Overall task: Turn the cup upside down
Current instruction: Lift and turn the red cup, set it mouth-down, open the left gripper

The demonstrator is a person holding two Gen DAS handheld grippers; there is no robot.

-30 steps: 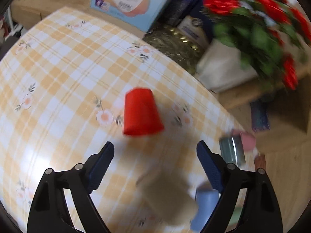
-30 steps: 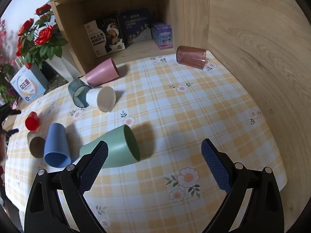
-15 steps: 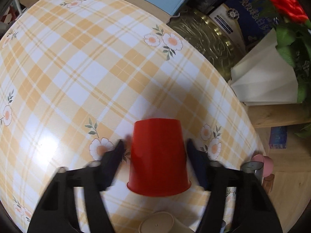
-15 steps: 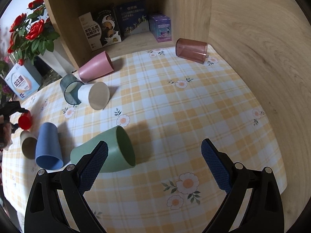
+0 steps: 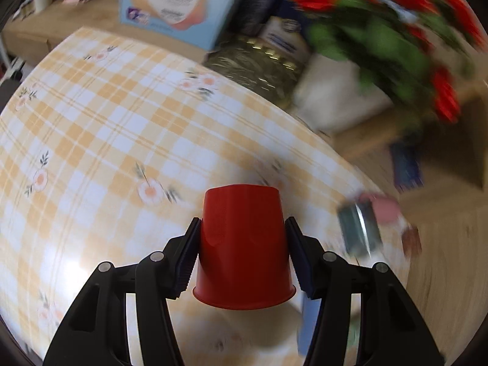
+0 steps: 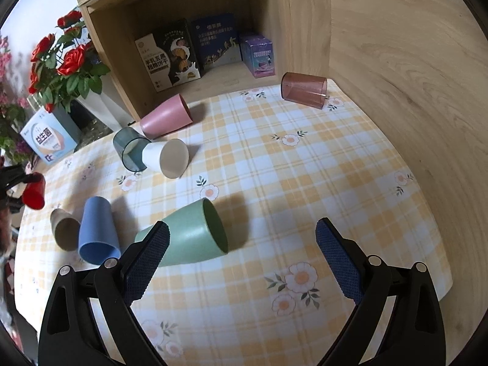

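A table [image 6: 350, 183] under a yellow-and-white checked cloth with flowers carries cups lying on their sides: a green cup [image 6: 189, 238] near, a blue cup [image 6: 97, 231] and beige cup [image 6: 62, 228] to its left, a white cup [image 6: 166, 158], grey transparent cup [image 6: 129, 149] and pink cup [image 6: 166, 117] farther, a brownish transparent cup [image 6: 303, 90] far right.

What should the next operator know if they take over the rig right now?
Left tongs: shut on the small red plastic cup, lifted above the yellow checked tablecloth, cup mouth toward the camera.
Right tongs: open, empty, hovering by the green cup lying on its side.
Done: red cup grasped.
Left: turn it mouth-down, set it on the cloth, release.
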